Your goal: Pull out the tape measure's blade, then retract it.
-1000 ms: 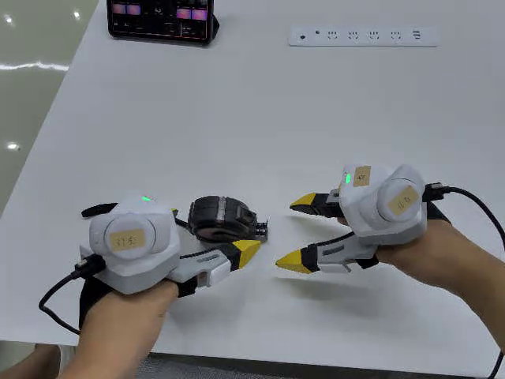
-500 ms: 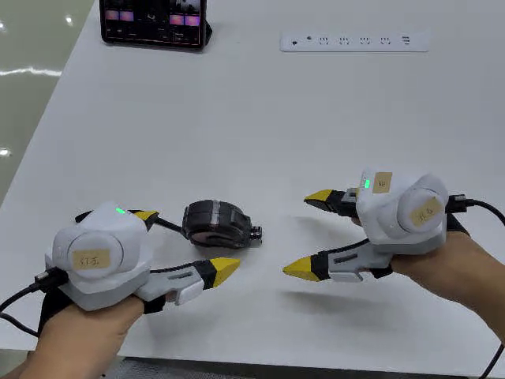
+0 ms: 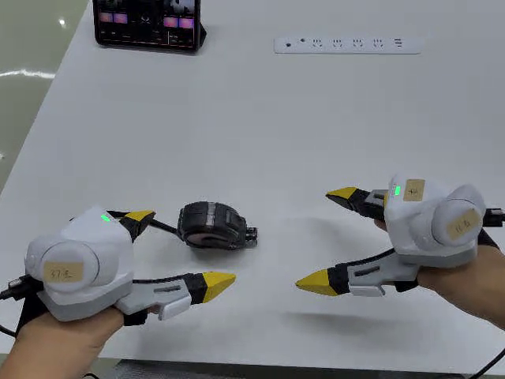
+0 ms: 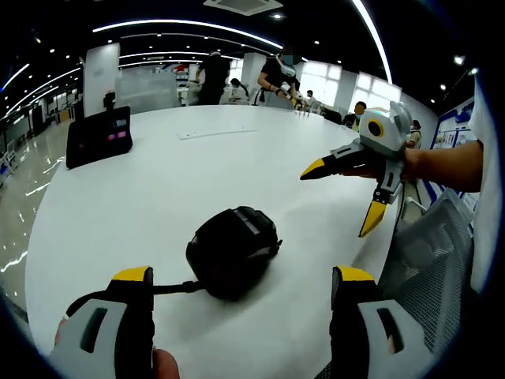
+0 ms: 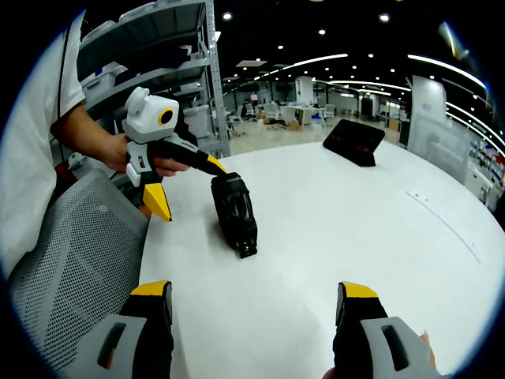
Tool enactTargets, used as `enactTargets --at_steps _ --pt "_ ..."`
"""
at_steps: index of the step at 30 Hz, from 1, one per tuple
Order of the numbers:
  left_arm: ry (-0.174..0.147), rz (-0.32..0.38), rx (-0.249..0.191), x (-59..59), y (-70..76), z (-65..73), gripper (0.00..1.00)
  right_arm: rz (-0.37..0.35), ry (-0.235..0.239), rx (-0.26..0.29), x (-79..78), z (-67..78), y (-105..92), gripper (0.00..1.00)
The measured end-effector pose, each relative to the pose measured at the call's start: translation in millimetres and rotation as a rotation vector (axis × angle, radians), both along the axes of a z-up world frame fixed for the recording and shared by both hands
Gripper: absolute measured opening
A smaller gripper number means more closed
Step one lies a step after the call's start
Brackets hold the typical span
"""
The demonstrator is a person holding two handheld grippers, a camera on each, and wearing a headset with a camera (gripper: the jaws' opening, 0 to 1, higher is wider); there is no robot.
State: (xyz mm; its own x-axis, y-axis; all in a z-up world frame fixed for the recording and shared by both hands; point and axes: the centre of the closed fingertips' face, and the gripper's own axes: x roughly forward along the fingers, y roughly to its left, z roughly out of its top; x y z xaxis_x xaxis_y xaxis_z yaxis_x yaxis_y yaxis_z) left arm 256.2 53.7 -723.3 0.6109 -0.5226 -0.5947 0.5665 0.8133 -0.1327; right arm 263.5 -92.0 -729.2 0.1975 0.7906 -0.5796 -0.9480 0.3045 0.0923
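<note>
Two tools hang over the white table [image 3: 260,134], one on either side of the black tape measure [image 3: 209,226]. Left of the tape measure, the left tool [image 3: 187,246] has its yellow-tipped jaws spread wide and grips nothing; one tip sits just beside the case's strap [image 3: 163,227]. The tape measure lies on the table with only its end hook [image 3: 252,233] showing at the case mouth, pointing right. Right of the tape measure and well apart from it, the right tool [image 3: 318,238] also gapes and holds nothing. Far beyond the tape measure are a dark screen [image 3: 146,22] and a power strip [image 3: 347,44].
</note>
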Motion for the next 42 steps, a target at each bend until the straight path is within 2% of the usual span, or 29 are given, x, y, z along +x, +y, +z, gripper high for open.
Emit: enactTargets --at_steps 5,18,30,33,42 --pt "-0.01 -0.019 0.018 -1.6 4.9 1.3 0.9 -0.004 0.008 0.014 -4.4 3.4 -6.5 0.91" --pt "-0.032 -0.038 0.056 -5.2 16.7 8.0 0.97 -0.045 -0.005 0.001 -9.0 7.4 -28.8 0.97" --pt "-0.043 -0.064 0.035 -7.3 19.2 16.8 0.99 -0.096 0.013 0.016 -15.4 9.0 -42.9 0.99" --pt "-0.04 -0.075 0.038 -8.8 19.7 17.3 0.99 -0.106 0.016 0.016 -17.1 7.9 -47.2 0.99" --pt "-0.03 -0.118 0.01 -16.8 16.1 20.6 0.99 -0.135 0.013 0.007 -21.3 7.7 -59.9 0.99"
